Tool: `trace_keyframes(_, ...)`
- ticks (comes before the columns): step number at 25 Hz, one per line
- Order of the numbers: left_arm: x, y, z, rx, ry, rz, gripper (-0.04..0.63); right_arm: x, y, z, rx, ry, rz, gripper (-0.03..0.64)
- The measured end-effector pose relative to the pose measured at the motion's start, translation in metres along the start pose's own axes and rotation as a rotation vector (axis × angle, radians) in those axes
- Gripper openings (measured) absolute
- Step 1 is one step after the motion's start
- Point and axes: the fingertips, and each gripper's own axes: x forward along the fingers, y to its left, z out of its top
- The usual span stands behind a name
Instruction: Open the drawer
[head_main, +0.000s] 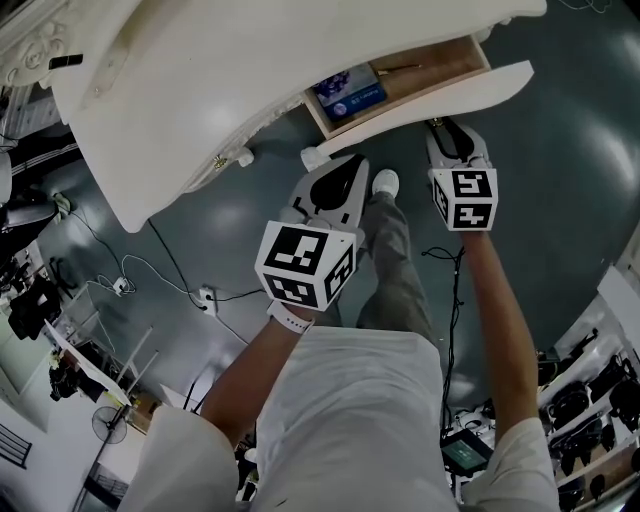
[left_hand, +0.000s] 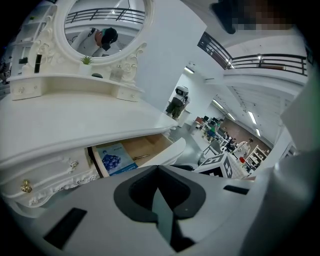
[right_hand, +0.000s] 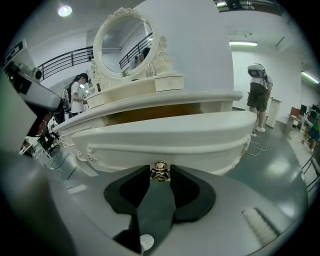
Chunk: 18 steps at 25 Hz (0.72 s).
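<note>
**Drawer out, right gripper on its knob**

In the head view the drawer (head_main: 425, 70) of the white dressing table (head_main: 200, 80) stood pulled out at the upper right of the frame, and its wooden inside was open to see. A blue booklet (head_main: 347, 95) lay at the left end of the drawer. The right gripper (head_main: 447, 128) was at the curved front panel of the drawer, just below it in the frame. In the right gripper view its jaws were closed on the small brass knob (right_hand: 160, 172) at the lower centre, with one pad on each side of it. The left gripper (head_main: 352, 163) was to the left of the right one, apart from the drawer front. In the left gripper view its jaws were together, with nothing between them. An oval mirror (right_hand: 123, 42) stood on the table, at the upper left of the right gripper view.
</note>
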Motion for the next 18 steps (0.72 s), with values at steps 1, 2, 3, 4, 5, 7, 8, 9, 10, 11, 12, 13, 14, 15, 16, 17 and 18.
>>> trace_keyframes(1, 0.000, 0.000, 0.000, 0.002, 0.001, -0.003, 0.008, 0.000, 0.001, -0.001, 0.000, 0.002, 0.000, 0.138)
trace_keyframes(2, 0.000, 0.000, 0.000, 0.004, 0.003, -0.005, 0.008, -0.001, 0.002, -0.002, -0.001, 0.003, 0.000, 0.138)
trace_keyframes(3, 0.000, -0.001, 0.000, 0.005, 0.005, -0.008, 0.008, -0.002, 0.002, -0.003, -0.001, 0.005, 0.001, 0.138)
trace_keyframes(4, 0.000, -0.002, 0.000, 0.007, 0.006, -0.010, 0.008, -0.003, 0.002, -0.004, 0.000, 0.006, 0.001, 0.138)
trace_keyframes(5, 0.000, -0.003, -0.001, 0.009, 0.007, -0.013, 0.008, -0.005, 0.002, -0.006, 0.002, 0.007, 0.002, 0.138)
trace_keyframes(7, 0.000, -0.006, -0.001, 0.013, 0.009, -0.017, 0.008, -0.008, 0.002, -0.009, 0.004, 0.010, 0.004, 0.138)
trace_keyframes(8, 0.000, -0.008, -0.001, 0.015, 0.011, -0.018, 0.008, -0.010, 0.003, -0.011, 0.005, 0.013, 0.005, 0.138)
trace_keyframes(9, 0.000, -0.009, -0.002, 0.017, 0.012, -0.020, 0.008, -0.012, 0.003, -0.012, 0.005, 0.017, 0.006, 0.138)
trace_keyframes(10, 0.000, -0.010, -0.001, 0.019, 0.014, -0.022, 0.008, -0.013, 0.003, -0.013, 0.006, 0.019, 0.006, 0.138)
trace_keyframes(11, 0.001, -0.011, -0.001, 0.021, 0.015, -0.023, 0.008, -0.014, 0.003, -0.015, 0.007, 0.021, 0.006, 0.138)
trace_keyframes(12, 0.002, -0.011, 0.000, 0.023, 0.014, -0.023, 0.008, -0.014, 0.003, -0.016, 0.008, 0.022, 0.007, 0.138)
trace_keyframes(13, 0.003, -0.012, 0.000, 0.023, 0.014, -0.023, 0.008, -0.016, 0.003, -0.018, 0.009, 0.023, 0.008, 0.138)
trace_keyframes(14, 0.004, -0.013, 0.001, 0.024, 0.013, -0.023, 0.008, -0.018, 0.002, -0.019, 0.010, 0.024, 0.009, 0.138)
trace_keyframes(15, 0.004, -0.014, 0.001, 0.024, 0.013, -0.023, 0.009, -0.020, 0.002, -0.021, 0.011, 0.024, 0.008, 0.138)
trace_keyframes(16, 0.005, -0.016, 0.001, 0.026, 0.013, -0.024, 0.008, -0.023, 0.001, -0.023, 0.012, 0.023, 0.008, 0.138)
trace_keyframes(17, 0.006, -0.017, 0.002, 0.028, 0.014, -0.025, 0.008, -0.025, 0.000, -0.024, 0.012, 0.022, 0.008, 0.138)
trace_keyframes(18, 0.006, -0.018, 0.002, 0.029, 0.014, -0.026, 0.008, -0.027, 0.000, -0.025, 0.012, 0.022, 0.008, 0.138)
